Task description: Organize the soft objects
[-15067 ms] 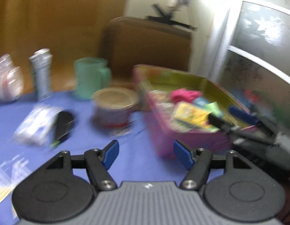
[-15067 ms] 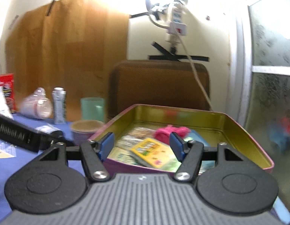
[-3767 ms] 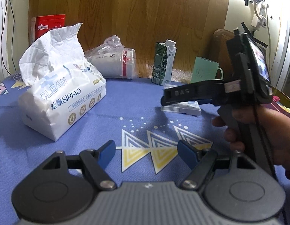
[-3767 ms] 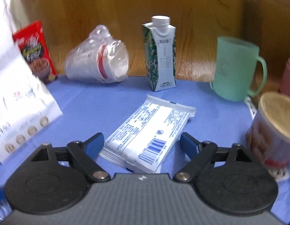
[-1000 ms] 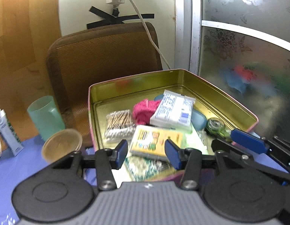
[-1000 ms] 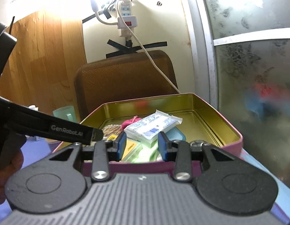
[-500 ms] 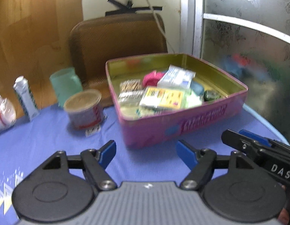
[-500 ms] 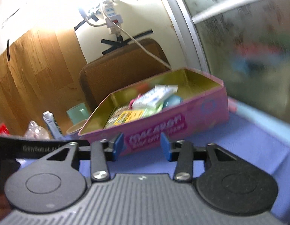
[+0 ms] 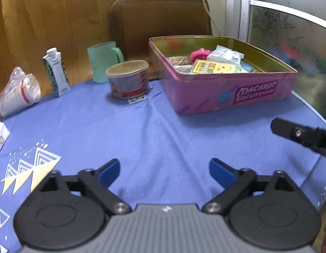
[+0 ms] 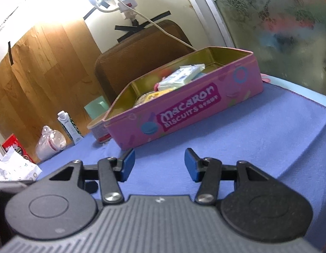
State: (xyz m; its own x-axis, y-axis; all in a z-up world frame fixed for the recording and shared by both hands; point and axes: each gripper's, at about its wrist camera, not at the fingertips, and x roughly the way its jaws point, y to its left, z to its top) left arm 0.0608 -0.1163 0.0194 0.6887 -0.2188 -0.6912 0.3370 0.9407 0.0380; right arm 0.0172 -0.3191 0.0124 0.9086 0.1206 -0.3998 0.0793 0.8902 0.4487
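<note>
At the far left edge of the tabletop point(image 9: 163, 130) lies the white tissue pack point(image 10: 17, 169), a soft thing not yet put away. In the left wrist view only its corner shows at the left border. Near the back left edge lie the bagged cups point(image 9: 18, 92), then the small carton point(image 9: 56, 71), the green mug point(image 9: 104, 61) and the round paper tub point(image 9: 128, 79).

The left gripper point(image 9: 164, 171) hangs low over the blue cloth near the front edge. Its fingers point(image 9: 109, 171) are wide apart and hold nothing. The tissue pack is to the left of these fingers, almost out of their view, so I judge the left gripper to be the nearer one for it. To reach it, the gripper must turn left. The long axis of the pack cannot be told from these views.

Toward the back right corner stands the pink biscuit tin point(image 9: 232, 92), open at the top. Inside it lie a white wipes pack point(image 9: 225, 55), a yellow packet point(image 9: 215, 67) and something pink and woolly point(image 9: 199, 53). The wipes pack rests on top of the other things.

The right gripper point(image 10: 159, 166) is in front of the long side of the tin, apart from it. Its fingers are also apart, less widely, and empty. The tin lies straight ahead of it and a little left.
</note>
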